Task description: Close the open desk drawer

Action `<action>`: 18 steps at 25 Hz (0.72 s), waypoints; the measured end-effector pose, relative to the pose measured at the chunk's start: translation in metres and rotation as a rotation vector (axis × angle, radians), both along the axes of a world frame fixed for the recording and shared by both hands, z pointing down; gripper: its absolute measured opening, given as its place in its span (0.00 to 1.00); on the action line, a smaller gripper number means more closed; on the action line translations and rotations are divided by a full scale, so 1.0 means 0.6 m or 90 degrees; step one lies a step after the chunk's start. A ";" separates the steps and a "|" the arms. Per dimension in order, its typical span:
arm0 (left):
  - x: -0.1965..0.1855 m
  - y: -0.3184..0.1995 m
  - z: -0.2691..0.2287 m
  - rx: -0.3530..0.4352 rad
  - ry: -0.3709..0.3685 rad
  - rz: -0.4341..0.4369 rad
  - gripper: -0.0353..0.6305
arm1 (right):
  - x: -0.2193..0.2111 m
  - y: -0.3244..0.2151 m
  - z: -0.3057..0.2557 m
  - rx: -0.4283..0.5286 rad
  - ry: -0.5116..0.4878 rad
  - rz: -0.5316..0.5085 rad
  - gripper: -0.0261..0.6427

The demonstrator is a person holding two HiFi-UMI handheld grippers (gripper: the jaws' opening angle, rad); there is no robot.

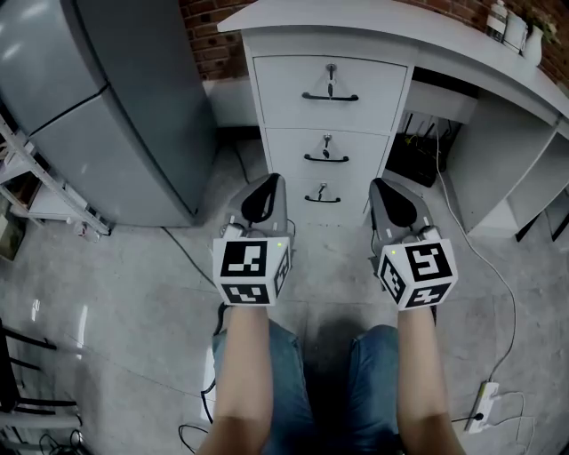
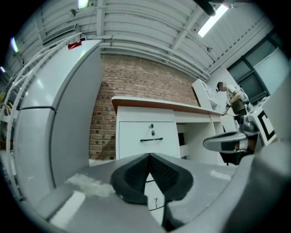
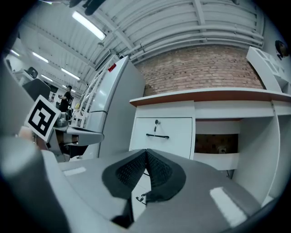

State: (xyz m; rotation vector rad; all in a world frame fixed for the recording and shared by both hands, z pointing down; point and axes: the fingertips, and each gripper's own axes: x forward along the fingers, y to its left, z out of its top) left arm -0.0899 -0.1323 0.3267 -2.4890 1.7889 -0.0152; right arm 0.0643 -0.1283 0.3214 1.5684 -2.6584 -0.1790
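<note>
The white desk (image 1: 373,22) has a stack of three drawers, each with a black handle and a key. The top drawer (image 1: 331,80), middle drawer (image 1: 325,142) and bottom drawer (image 1: 322,191) look flush with one another, none pulled out. My left gripper (image 1: 271,182) and right gripper (image 1: 382,185) are held level side by side in front of the stack, apart from it. Both are shut with nothing between the pads. The left gripper view looks over its closed jaws (image 2: 149,157) at the top drawer (image 2: 148,136). The right gripper view does the same past its jaws (image 3: 146,151) to the drawer (image 3: 163,132).
A tall grey cabinet (image 1: 98,115) stands left of the desk against a brick wall (image 1: 209,44). A metal rack (image 1: 27,187) is at far left. The desk's kneehole (image 1: 418,151) holds cables, and a power strip (image 1: 483,404) lies on the floor at right. My legs (image 1: 284,373) are below.
</note>
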 end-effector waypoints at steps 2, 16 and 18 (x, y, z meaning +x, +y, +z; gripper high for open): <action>0.013 0.030 -0.012 0.018 0.024 0.013 0.05 | -0.001 0.018 -0.009 0.012 -0.002 -0.004 0.04; 0.000 0.080 -0.022 0.063 -0.031 -0.001 0.05 | 0.008 0.083 -0.006 0.029 -0.033 0.013 0.03; -0.006 0.087 -0.027 0.072 -0.038 -0.002 0.05 | 0.008 0.086 -0.005 0.034 -0.033 0.014 0.03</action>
